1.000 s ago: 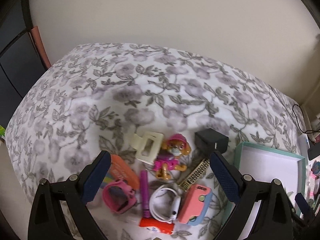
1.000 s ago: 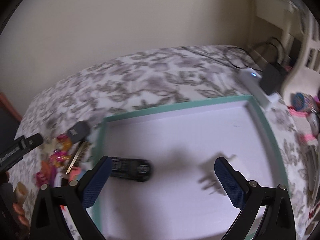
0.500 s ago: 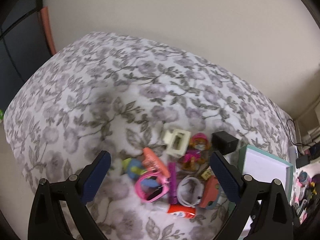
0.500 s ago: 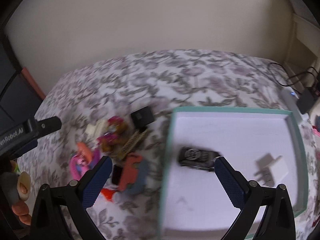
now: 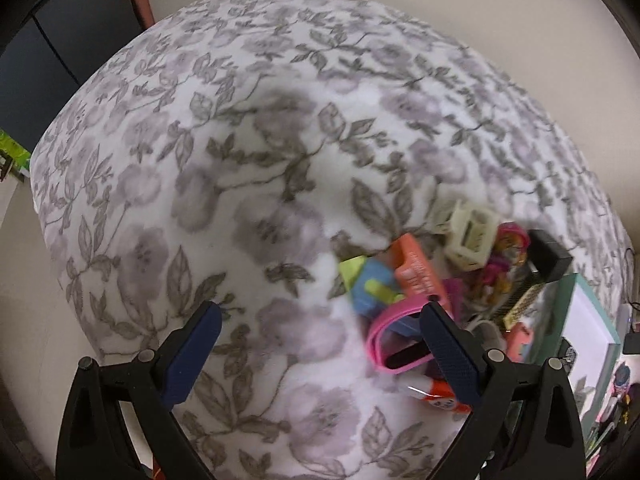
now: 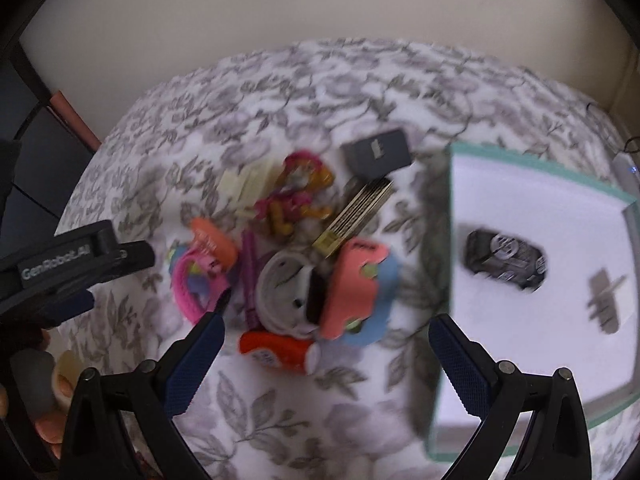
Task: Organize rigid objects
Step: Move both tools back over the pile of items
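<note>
A heap of small objects lies on the floral cloth: a pink watch [image 5: 394, 338] [image 6: 188, 284], a pup figure [image 6: 298, 194] [image 5: 502, 260], a black box [image 6: 378, 152] [image 5: 548, 258], a comb [image 6: 354, 218], a white band [image 6: 282, 290], a coral toy bus [image 6: 356, 290] and a red tube [image 6: 276, 350]. A teal-rimmed white tray [image 6: 450, 240] [image 5: 570, 308] holds a black toy car [image 6: 506, 260] and a white plug [image 6: 604, 300]. My right gripper [image 6: 326, 360] hangs open above the heap. My left gripper [image 5: 320, 348] is open over bare cloth left of the heap.
The bed's left edge drops to dark furniture [image 5: 48, 40]. A wall [image 6: 280, 8] lies behind the bed. Cables and a charger [image 5: 630, 342] sit past the tray on the right. A hand [image 6: 44, 392] holds the left gripper's body [image 6: 68, 264], seen at left in the right wrist view.
The right gripper has swung left from over the tray to above the heap. The left gripper has pulled back and left, so the heap now sits at its right finger.
</note>
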The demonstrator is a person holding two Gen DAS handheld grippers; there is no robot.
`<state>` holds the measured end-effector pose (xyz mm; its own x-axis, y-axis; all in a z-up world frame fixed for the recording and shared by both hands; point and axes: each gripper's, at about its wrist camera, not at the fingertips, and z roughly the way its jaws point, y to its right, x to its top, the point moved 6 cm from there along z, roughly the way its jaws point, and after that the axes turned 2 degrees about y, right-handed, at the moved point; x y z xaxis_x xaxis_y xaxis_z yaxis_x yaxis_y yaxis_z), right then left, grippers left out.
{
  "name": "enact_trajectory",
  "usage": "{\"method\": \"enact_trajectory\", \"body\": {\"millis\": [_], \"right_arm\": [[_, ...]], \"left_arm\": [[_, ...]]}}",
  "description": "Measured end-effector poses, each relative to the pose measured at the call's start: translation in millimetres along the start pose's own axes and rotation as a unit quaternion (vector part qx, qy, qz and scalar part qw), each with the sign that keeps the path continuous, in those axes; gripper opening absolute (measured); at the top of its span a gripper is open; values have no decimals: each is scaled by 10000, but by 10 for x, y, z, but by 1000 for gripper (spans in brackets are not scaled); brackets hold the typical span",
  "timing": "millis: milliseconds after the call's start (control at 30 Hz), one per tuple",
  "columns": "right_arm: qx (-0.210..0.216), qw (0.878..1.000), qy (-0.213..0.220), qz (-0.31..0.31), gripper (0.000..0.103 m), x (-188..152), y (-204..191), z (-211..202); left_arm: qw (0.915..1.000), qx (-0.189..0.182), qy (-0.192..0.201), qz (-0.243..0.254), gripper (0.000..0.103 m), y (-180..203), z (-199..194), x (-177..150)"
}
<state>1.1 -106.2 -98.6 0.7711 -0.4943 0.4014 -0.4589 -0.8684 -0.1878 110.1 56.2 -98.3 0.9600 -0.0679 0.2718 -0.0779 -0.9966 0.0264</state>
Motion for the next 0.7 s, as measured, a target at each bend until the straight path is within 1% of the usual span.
{"method": "enact_trajectory", "body": {"millis": [100,233,400,600,700], "right_arm": [[29,9998,-178,58,103,-67,-83,71],[38,9992,-390,126,103,-154,-173,170],[-38,9981,-590,185,103,-219,-228,294],[-221,9975,-665,94,103,-246,-292,425],[-276,9969,-723,144,100,-257,-315,494]], "left_arm": [[9997,159,-170,-87,99,-76,97,-17],[9987,175,-314,-361,99,-200,175,-21],[9975,202,-312,-597,99,-353,161,7],[9973,166,-293,-650,99,-436,137,38],[9972,151,-337,-657,99,-449,159,44]]}}
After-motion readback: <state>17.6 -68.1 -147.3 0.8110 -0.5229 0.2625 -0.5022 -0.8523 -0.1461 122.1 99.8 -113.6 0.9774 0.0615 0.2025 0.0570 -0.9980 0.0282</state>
